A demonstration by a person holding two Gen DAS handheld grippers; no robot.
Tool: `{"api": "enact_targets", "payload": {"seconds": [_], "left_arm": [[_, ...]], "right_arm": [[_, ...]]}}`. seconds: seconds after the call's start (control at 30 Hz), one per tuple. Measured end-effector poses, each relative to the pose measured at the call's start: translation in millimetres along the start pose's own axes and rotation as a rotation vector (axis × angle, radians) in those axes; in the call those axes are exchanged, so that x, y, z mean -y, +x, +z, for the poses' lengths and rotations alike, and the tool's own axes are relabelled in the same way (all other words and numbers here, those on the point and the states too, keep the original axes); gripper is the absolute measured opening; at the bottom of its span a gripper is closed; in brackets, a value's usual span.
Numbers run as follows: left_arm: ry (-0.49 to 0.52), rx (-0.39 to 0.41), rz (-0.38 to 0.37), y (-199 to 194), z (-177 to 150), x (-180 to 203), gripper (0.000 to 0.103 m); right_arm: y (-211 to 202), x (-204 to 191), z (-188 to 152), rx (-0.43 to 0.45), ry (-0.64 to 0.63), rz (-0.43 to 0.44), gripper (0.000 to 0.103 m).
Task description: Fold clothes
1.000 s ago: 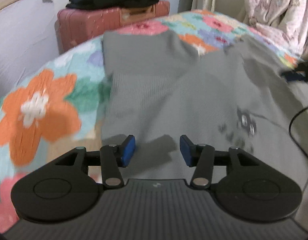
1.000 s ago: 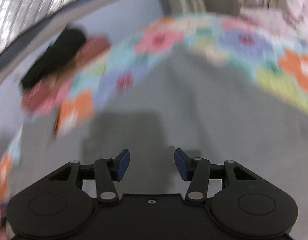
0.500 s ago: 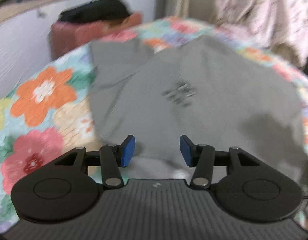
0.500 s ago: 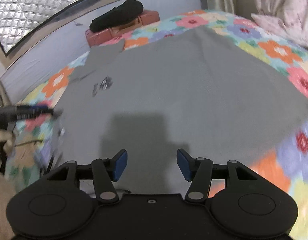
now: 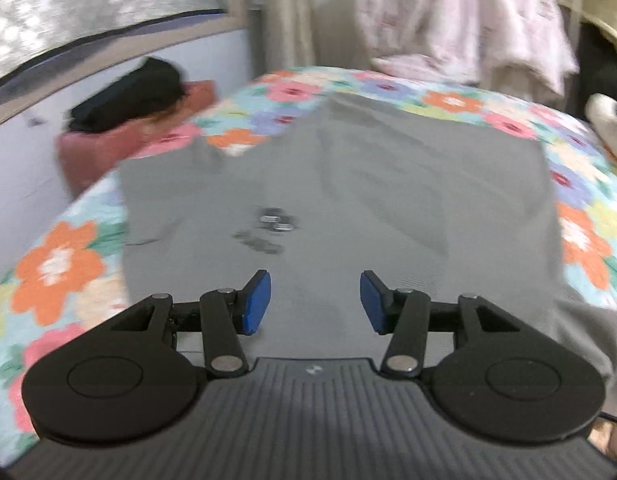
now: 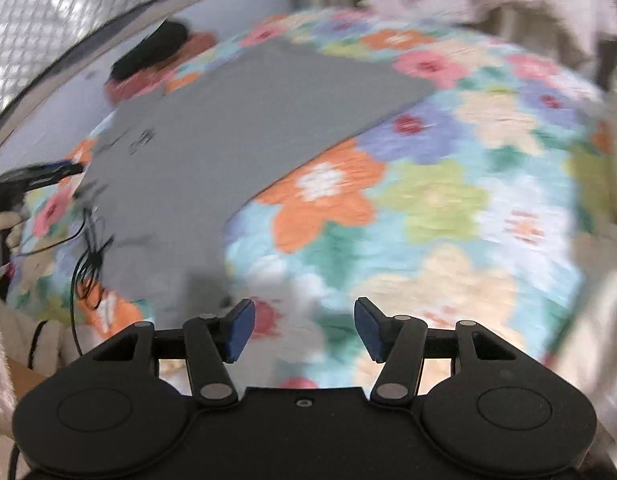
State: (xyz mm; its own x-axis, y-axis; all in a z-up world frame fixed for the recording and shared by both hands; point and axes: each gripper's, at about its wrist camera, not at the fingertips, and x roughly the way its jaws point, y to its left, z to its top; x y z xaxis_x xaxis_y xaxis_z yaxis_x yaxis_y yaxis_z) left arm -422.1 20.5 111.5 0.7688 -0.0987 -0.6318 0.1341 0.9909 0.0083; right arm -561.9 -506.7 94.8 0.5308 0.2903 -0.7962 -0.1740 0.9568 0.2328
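A grey garment point(image 5: 348, 200) with a small dark print point(image 5: 272, 224) lies spread flat on a floral blanket point(image 5: 56, 268). My left gripper point(image 5: 314, 302) is open and empty, over the garment's near edge. My right gripper point(image 6: 300, 326) is open and empty, over the bare blanket point(image 6: 428, 208) to the right of the garment point(image 6: 236, 124). The left gripper point(image 6: 40, 174) shows at the far left of the right wrist view, beside the garment's left edge. Both views are motion-blurred.
A pink suitcase point(image 5: 104, 148) with a black item point(image 5: 128, 96) on top stands beyond the bed at the back left. Pale clothes point(image 5: 460, 28) hang at the back right. Thin black cables point(image 6: 84, 240) trail over the bed's near left edge.
Both grippers have pulled back and stayed open. The right gripper has swung right, off the garment and over bare blanket. The left view now looks along the whole garment.
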Motion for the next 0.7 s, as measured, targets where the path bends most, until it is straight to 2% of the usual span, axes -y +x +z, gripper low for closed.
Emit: {"api": "enact_targets", "payload": {"seconds": [0.07, 0.1, 0.2, 0.27, 0.33, 0.43, 0.57, 0.6, 0.67, 0.7], "left_arm": [[-0.091, 0.009, -0.034, -8, -1, -20, 0.049], [-0.105, 0.017, -0.042, -11, -1, -23, 0.049], [-0.062, 0.043, -0.037, -16, -1, -13, 0.049], [-0.036, 0.041, -0.08, -17, -1, 1, 0.049], [-0.023, 0.03, -0.135, -16, -2, 15, 0.049], [0.055, 0.024, -0.165, -15, -5, 40, 0.049], [0.229, 0.057, -0.222, -15, -11, 73, 0.051], [0.261, 0.071, -0.241, -14, -11, 80, 0.052], [0.268, 0.08, -0.307, -7, -8, 90, 0.052], [0.256, 0.083, -0.341, -4, -8, 94, 0.052]], "right_arm": [[-9, 13, -9, 0.059, 0.034, 0.009, 0.061], [-8, 17, -12, 0.08, 0.056, 0.029, 0.061], [17, 14, -17, 0.138, 0.116, 0.122, 0.061], [45, 12, -16, 0.154, 0.176, 0.214, 0.061], [73, 3, -11, 0.129, 0.195, 0.287, 0.061], [115, -11, -4, 0.074, 0.211, 0.378, 0.062], [159, -33, -3, -0.062, 0.17, 0.362, 0.062], [165, -40, -4, -0.077, 0.132, 0.363, 0.058], [171, -55, 0, -0.059, 0.03, 0.386, 0.007], [171, -60, 9, -0.039, 0.017, 0.397, 0.008]]}}
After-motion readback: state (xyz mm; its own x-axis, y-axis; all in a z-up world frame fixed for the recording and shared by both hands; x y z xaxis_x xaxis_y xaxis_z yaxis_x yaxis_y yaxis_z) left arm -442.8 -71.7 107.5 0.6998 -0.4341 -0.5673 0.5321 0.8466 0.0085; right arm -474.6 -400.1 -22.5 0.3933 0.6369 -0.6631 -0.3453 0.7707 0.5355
